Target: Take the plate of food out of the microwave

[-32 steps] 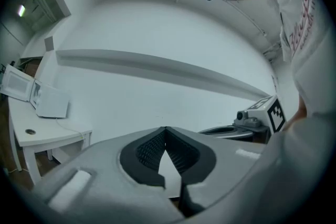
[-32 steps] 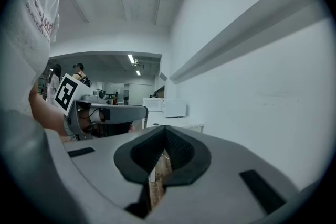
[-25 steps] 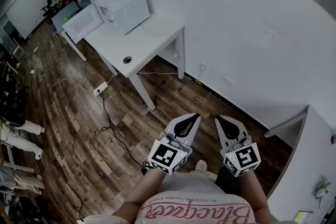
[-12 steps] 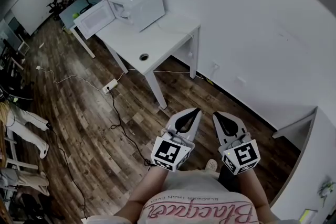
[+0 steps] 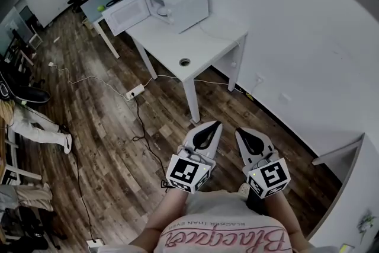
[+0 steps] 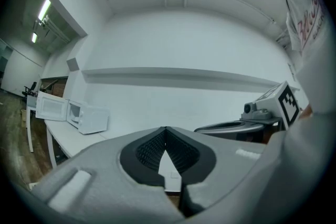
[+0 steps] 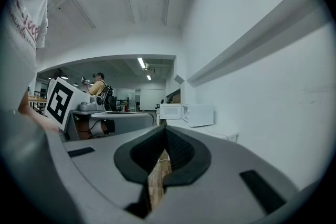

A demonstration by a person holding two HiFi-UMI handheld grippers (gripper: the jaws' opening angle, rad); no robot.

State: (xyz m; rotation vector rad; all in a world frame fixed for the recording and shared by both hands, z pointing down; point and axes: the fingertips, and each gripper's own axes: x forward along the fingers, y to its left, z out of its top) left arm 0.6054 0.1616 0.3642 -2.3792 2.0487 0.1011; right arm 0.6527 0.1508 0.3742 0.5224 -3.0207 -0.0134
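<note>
A white microwave [image 5: 180, 4] stands at the far end of a white table [image 5: 204, 38], its door [image 5: 126, 13] swung open to the left. What lies in its cavity is too small to make out. Both grippers hang low in front of the person's body, well short of the table. My left gripper [image 5: 214, 125] is shut with nothing in it, and my right gripper [image 5: 238, 132] beside it is shut and empty too. The microwave [image 6: 89, 118] shows small at the left of the left gripper view. In the right gripper view the microwave [image 7: 199, 114] sits ahead past the shut jaws.
The table has a round cable hole [image 5: 185, 61] near its front. A power strip [image 5: 135, 92] and cables lie on the wooden floor to the left. Another person's legs [image 5: 38, 130] are at the far left. A white wall [image 5: 284, 26] runs along the right.
In the head view the table and microwave have slid right and downward, closer to me. Both grippers keep the same shut pose in front of the body.
</note>
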